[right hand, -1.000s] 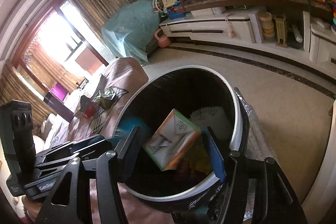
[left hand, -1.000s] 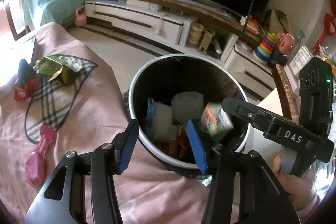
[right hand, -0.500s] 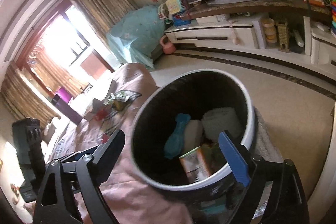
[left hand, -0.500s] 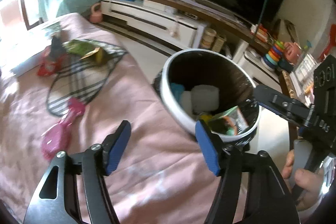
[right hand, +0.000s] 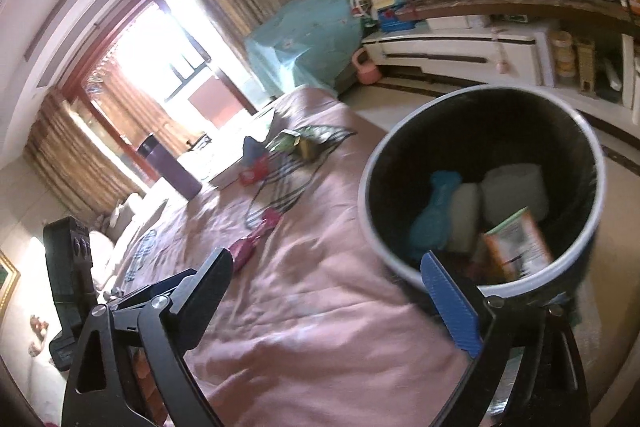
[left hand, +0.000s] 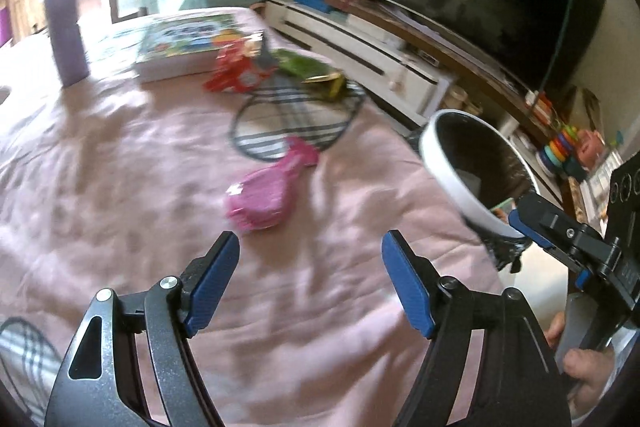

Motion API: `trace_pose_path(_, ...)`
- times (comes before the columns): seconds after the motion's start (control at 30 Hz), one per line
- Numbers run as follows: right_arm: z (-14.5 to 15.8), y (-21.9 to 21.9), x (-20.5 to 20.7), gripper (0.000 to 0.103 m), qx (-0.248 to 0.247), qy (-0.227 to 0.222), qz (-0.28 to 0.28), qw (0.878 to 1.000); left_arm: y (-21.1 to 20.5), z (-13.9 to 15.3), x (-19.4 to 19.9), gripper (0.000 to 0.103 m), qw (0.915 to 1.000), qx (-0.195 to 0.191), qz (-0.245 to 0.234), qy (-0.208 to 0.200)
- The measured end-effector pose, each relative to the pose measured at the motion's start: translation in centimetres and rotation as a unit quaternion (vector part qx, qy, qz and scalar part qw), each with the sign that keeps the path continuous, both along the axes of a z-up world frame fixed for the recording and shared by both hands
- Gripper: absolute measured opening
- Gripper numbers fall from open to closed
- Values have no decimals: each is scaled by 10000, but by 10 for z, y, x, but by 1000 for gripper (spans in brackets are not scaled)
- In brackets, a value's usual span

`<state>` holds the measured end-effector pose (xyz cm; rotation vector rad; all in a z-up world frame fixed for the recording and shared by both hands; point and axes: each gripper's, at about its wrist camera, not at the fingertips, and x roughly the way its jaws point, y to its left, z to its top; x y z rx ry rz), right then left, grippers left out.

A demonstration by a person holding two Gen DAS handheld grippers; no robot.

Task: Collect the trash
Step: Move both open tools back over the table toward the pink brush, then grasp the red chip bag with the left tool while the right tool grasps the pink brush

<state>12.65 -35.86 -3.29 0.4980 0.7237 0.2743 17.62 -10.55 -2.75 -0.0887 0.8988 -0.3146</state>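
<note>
The pink wrapper point(left hand: 269, 193) lies at centre frame on the pink bedspread point(left hand: 120, 187), its long axis running lower left to upper right, apparently narrowing toward the trash bin point(left hand: 452, 171) side. Since a second ago, the carton point(right hand: 516, 245) has dropped into the bin. The left gripper point(left hand: 310, 281) has swung away over the bed, jaws apart and empty. The right gripper point(right hand: 340, 307) now gapes wide.

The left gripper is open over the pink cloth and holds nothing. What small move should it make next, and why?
Probably ease the left gripper forward and down toward the pink item, the piece lying closest ahead of its open, empty jaws. The carton already lies in the bin, and the right gripper is open and empty too, so another piece is due.
</note>
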Motion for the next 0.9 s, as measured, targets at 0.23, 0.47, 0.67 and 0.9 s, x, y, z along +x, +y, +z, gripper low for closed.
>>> trace_pose_path(0.23,-9,38,4,97,34,102,392,9992,45,-8,-6,76,9993,-66,368,46)
trace_pose_path(0.47,-19,73,14,97,-54,310,648,9974,72,-16,-4,76,9981,-104,605,81)
trace_pose_path(0.67,-22,81,25,96,-159,340,544,9978,74,-13,10,76,9981,-52,621,22)
trace_pose_path(0.9,-29,79,30,91,-138,429,515,9977,52,-6,46,76,9991,82,409,-113)
